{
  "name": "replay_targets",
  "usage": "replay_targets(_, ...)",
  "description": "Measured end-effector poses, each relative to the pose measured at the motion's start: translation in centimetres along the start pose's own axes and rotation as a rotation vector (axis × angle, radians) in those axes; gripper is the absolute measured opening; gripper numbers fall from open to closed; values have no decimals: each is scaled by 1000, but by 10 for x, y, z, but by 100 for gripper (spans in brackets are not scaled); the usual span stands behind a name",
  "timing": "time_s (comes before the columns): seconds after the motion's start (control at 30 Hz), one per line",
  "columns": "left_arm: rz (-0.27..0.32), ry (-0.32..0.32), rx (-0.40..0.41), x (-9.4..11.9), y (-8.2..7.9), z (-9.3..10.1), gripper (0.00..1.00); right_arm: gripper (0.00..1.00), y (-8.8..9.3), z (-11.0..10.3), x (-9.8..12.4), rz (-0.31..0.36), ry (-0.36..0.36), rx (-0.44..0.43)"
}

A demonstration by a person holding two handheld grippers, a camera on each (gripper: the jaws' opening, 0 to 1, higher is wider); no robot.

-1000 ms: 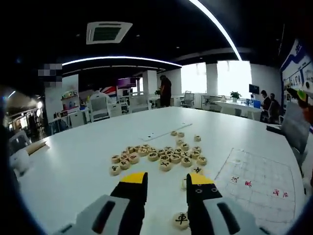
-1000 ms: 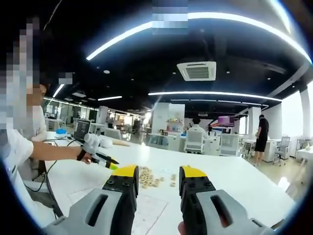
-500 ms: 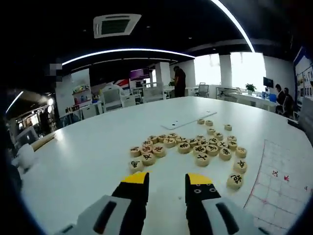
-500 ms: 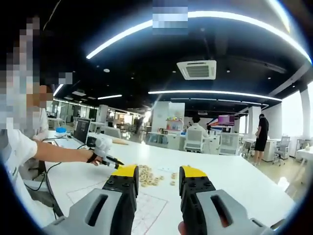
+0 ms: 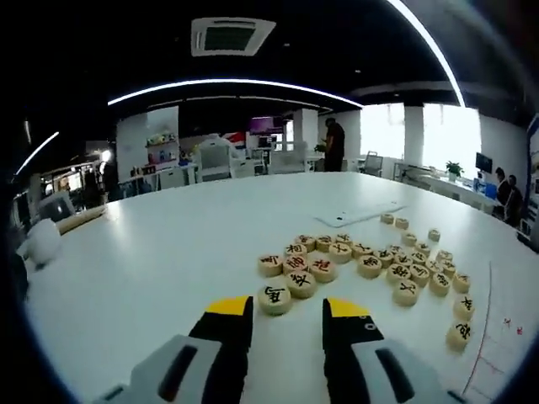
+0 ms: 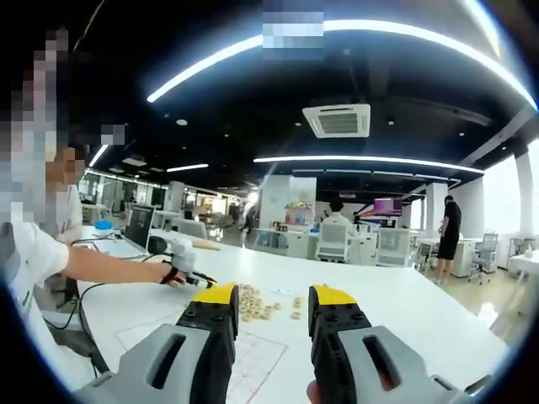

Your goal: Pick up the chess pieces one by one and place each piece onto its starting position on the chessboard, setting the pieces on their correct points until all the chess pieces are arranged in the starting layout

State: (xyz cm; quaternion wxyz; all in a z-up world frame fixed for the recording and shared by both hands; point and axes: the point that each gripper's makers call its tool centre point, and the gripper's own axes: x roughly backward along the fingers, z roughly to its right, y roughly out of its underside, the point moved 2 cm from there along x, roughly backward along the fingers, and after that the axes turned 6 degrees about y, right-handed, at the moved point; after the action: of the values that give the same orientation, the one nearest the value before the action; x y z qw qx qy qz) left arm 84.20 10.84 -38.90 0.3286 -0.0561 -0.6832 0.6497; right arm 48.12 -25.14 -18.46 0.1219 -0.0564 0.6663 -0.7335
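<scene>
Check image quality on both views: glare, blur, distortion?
Left gripper view: fisheye bends the white table; chess pieces sharp enough that marks show; windows blown out. Right gripper view: ceiling light strips glare against the dark ceiling; pieces too small to read.

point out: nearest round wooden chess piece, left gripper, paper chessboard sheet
Nearest round wooden chess piece (image 5: 274, 298), left gripper view, top face.
Left gripper (image 5: 288, 308), left gripper view, gap between fingertips.
White paper chessboard sheet (image 6: 261, 355), right gripper view, gridded surface.

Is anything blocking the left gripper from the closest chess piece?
No. The left gripper has its jaws open, and the nearest chess piece lies just ahead on bare white table, nothing between them.
</scene>
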Motion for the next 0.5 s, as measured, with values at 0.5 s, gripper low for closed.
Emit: replay_targets(0.5, 35, -25, 62, -3, -1, -14, 20, 34, 2, 6, -1, -6, 3, -5)
